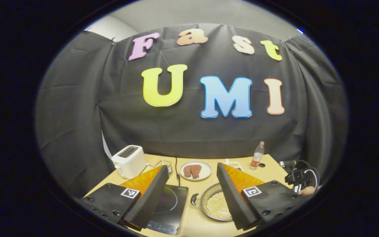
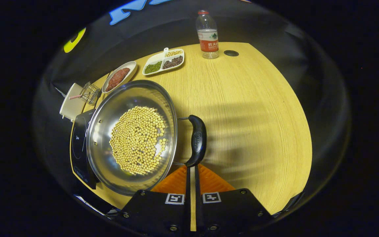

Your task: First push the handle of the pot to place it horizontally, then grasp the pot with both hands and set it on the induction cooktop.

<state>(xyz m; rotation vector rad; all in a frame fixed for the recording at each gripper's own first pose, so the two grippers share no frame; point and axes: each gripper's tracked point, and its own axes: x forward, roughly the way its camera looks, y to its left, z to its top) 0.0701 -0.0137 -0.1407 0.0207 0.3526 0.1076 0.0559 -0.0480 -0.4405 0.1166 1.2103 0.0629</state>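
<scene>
A steel pot (image 2: 101, 144) holding yellow beans (image 2: 138, 140) sits on the wooden table just right of the black induction cooktop (image 2: 78, 144). Its black side handle (image 2: 198, 138) points toward me in the right gripper view. My right gripper (image 2: 191, 167) is shut, its tips against the handle's near end. In the left gripper view the pot (image 1: 206, 197) and its small loop handle (image 1: 194, 199) lie between my spread fingers, with the cooktop (image 1: 171, 204) to the left. My left gripper (image 1: 192, 169) hovers open above them, holding nothing. The right gripper (image 1: 299, 179) and a hand show at far right.
A white toaster (image 1: 128, 161), a plate of meat (image 1: 195, 170) and a plastic bottle (image 1: 257, 155) stand along the back of the table. A divided dish of beans (image 2: 163, 61) and a small glass (image 2: 90, 92) sit behind the pot. Bare tabletop (image 2: 252, 108) stretches to the right.
</scene>
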